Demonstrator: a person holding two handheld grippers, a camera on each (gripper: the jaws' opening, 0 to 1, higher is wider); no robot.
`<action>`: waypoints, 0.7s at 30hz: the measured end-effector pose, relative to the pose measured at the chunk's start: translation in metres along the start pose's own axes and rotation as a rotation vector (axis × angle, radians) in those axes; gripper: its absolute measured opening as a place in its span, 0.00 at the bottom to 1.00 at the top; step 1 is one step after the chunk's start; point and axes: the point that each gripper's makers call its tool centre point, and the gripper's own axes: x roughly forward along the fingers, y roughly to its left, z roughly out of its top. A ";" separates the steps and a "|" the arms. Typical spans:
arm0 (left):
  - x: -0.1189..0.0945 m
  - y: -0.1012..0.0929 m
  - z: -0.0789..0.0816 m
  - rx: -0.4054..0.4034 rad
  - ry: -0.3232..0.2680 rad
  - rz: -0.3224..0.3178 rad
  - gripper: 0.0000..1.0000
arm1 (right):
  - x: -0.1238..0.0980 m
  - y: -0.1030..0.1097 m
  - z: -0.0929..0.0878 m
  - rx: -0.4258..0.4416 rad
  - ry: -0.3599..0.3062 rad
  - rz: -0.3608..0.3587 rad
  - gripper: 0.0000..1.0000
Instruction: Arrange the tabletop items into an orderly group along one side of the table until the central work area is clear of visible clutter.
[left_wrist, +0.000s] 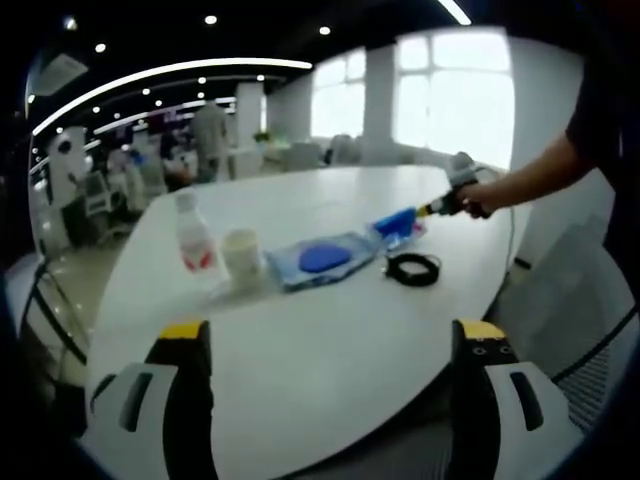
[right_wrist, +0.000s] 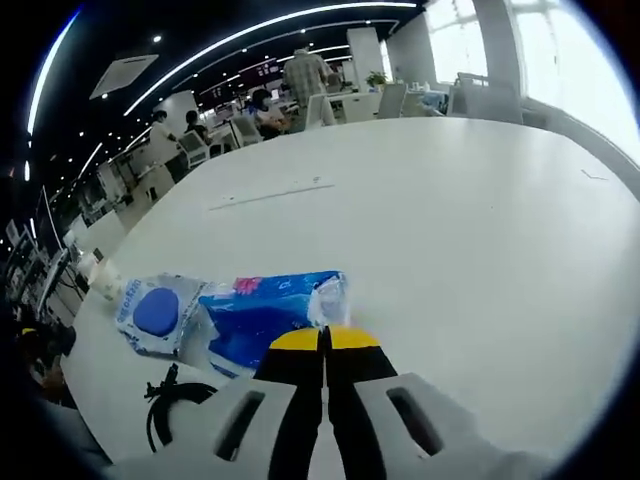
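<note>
Our right gripper (right_wrist: 323, 338) has its jaws pressed together at the edge of the blue packet (right_wrist: 268, 315), though we cannot tell whether they pinch it. Beside it lie the clear pouch with a blue disc (right_wrist: 157, 313) and a black cable coil (right_wrist: 178, 408). Our left gripper (left_wrist: 333, 335) hangs wide open over the white table (left_wrist: 330, 370), short of the bottle (left_wrist: 195, 235) and cup (left_wrist: 241, 257).

left gripper (left_wrist: 330, 345): yellow-tipped jaws spread wide, holding nothing
right gripper (right_wrist: 324, 340): yellow-tipped jaws pressed together
person's bare forearm (left_wrist: 530, 180): extended
</note>
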 end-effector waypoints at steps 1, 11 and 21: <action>0.000 0.000 0.000 -0.001 0.001 -0.001 0.96 | 0.002 0.000 -0.002 -0.003 0.006 -0.003 0.00; 0.000 0.000 -0.001 -0.001 0.008 0.000 0.96 | 0.014 -0.004 -0.011 -0.044 0.041 -0.022 0.00; 0.001 0.001 -0.002 -0.004 0.016 0.004 0.96 | 0.027 -0.002 -0.013 -0.132 0.072 -0.027 0.00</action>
